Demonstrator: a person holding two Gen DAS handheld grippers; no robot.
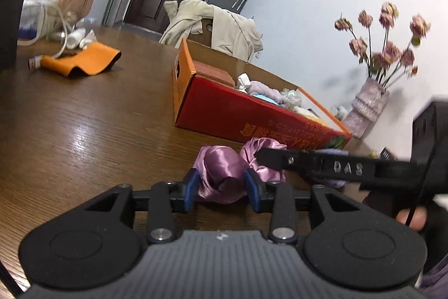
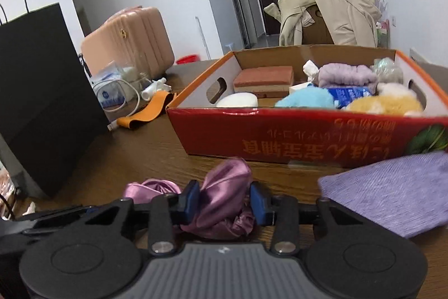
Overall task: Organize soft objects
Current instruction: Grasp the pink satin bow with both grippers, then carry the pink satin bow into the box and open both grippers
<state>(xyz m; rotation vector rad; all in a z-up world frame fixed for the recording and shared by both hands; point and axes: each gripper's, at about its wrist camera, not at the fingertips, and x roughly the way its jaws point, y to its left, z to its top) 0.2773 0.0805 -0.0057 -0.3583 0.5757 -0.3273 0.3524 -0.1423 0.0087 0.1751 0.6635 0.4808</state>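
1. My left gripper (image 1: 222, 191) has its blue pads closed partway against one end of the pink satin cloth (image 1: 224, 173), which bunches up between them on the wooden table (image 1: 84, 131).
2. My right gripper (image 2: 225, 203) pinches the other end of the same cloth, its pads (image 2: 259, 205) pressing a raised fold of satin from both sides.
3. The cloth lies on the table just in front of the red cardboard box (image 2: 280, 131), close to its near wall but apart from it.
4. The box already holds a brick-coloured sponge (image 2: 264, 79), a lilac towel (image 2: 347, 76), a blue fluffy piece (image 2: 306, 98) and a yellow fluffy piece (image 2: 383, 104).
5. A purple ribbed cloth (image 2: 392, 192) lies flat on the table just beside my right gripper.
6. An orange band (image 1: 84, 60) lies well apart, toward the far end of the table.
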